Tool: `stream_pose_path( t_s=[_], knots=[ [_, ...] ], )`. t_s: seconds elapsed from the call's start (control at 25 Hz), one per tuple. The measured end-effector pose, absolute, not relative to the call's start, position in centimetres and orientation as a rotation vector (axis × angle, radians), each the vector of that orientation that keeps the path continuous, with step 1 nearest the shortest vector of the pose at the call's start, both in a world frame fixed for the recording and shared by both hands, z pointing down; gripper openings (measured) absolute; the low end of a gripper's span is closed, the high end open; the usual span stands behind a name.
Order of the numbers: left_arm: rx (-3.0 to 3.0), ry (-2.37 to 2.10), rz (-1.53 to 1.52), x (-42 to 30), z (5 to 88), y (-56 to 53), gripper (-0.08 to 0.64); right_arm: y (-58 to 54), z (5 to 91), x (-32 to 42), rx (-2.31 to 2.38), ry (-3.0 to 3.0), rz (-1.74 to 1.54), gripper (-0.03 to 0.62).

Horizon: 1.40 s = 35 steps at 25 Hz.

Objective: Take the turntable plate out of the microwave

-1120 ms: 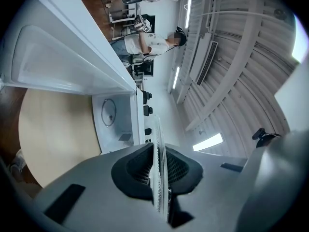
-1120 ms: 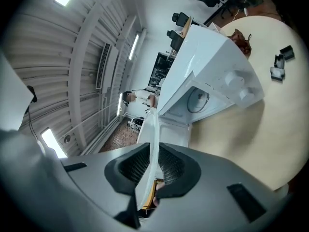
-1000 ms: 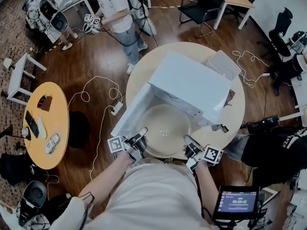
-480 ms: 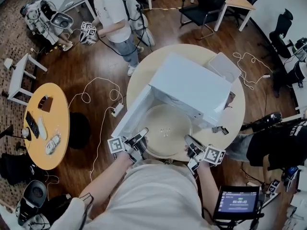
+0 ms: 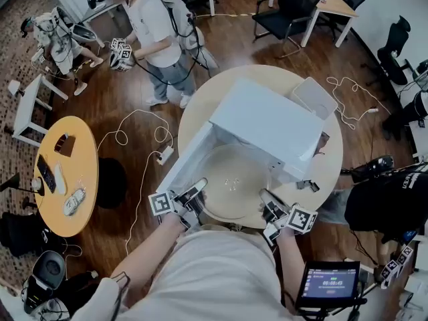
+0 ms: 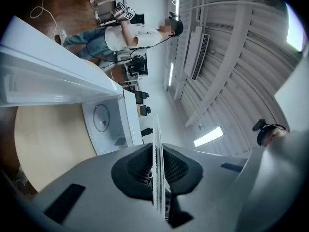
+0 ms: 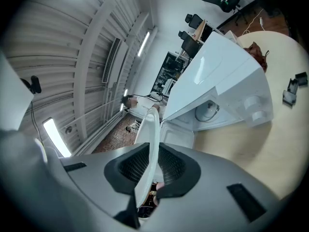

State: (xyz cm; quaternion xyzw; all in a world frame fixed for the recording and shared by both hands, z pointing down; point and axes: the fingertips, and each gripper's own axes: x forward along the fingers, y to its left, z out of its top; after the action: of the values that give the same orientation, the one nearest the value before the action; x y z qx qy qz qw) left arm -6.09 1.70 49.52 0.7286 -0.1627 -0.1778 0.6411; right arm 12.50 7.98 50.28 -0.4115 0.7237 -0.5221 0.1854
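Turntable plate, probably heavy, slick, breakable glass, is at the microwave's mouth; left tongs and right tongs clamp its opposite rims.

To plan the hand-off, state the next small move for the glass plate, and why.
Probably draw the turntable plate level and straight out toward the person. The left gripper and right gripper are each shut on its near rim, on opposite sides, while its far part lies inside the microwave, beside the open door.
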Motion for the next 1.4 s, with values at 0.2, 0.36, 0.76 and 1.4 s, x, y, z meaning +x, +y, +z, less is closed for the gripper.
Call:
stream_pose_path(
  t_s=[0.2, 0.36, 0.76, 1.4],
  knots=[
    [1.656, -0.379, -0.433, -6.8, 48.3, 1.7, 0.031, 7.7, 49.2, 12.1, -1.143, 2.038, -1.463, 0.043],
    [1.650, -0.388, -0.444, -7.3, 47.7, 1.8, 0.031, 7.5, 48.2, 11.6, -1.125, 2.057, -1.449, 0.043],
    [1.649, -0.418, -0.426, -7.8, 49.0, 2.5, 0.032, 8.1, 49.0, 11.3, -1.130, 2.063, -1.466, 0.043],
    [1.604, -0.454, -0.378, -8.0, 52.0, 3.3, 0.032, 8.9, 50.9, 11.0, -1.160, 2.050, -1.511, 0.043]
  ],
)
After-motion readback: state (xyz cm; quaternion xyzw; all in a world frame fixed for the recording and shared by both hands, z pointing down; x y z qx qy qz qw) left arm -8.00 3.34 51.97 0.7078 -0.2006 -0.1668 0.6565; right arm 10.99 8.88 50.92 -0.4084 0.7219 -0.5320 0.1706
